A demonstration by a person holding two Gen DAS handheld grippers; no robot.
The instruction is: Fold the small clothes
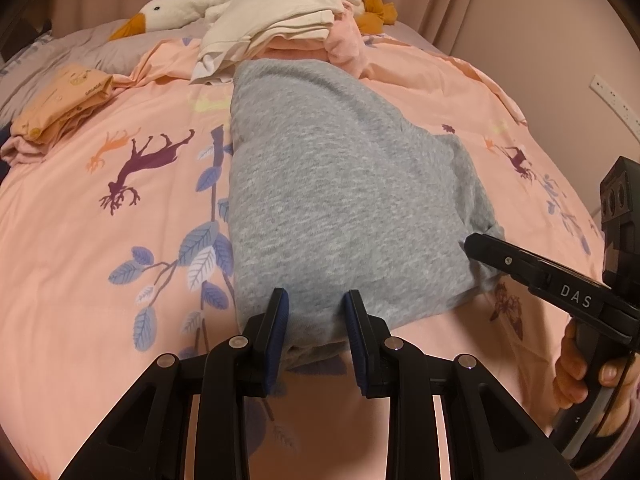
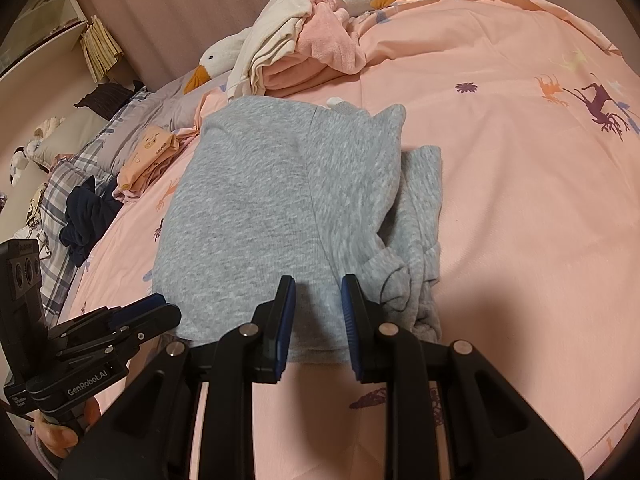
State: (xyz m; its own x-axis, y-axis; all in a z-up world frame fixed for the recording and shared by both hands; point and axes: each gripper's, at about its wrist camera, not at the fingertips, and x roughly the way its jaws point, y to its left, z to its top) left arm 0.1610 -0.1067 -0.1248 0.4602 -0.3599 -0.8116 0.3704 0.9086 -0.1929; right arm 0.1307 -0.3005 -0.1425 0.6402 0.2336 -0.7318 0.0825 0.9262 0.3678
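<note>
A grey knit garment [image 1: 340, 200] lies partly folded on the pink bedspread [image 1: 100, 280]; it also shows in the right wrist view [image 2: 260, 216], with a bunched sleeve [image 2: 416, 264] on its right side. My left gripper [image 1: 316, 312] is open, its fingers straddling the garment's near edge. My right gripper [image 2: 318, 304] is open over the same near edge, further right. The right gripper also shows in the left wrist view [image 1: 476, 244], touching the garment's right corner. The left gripper shows in the right wrist view [image 2: 160, 312] at the garment's left corner.
A pile of cream and pink clothes [image 1: 288, 28] and a plush goose [image 1: 168, 16] lie beyond the garment. A folded orange garment [image 1: 64, 104] sits at far left. Dark clothing [image 2: 92, 216] and plaid pillows [image 2: 80, 160] lie left of the bed. A wall outlet [image 1: 612, 96] is at right.
</note>
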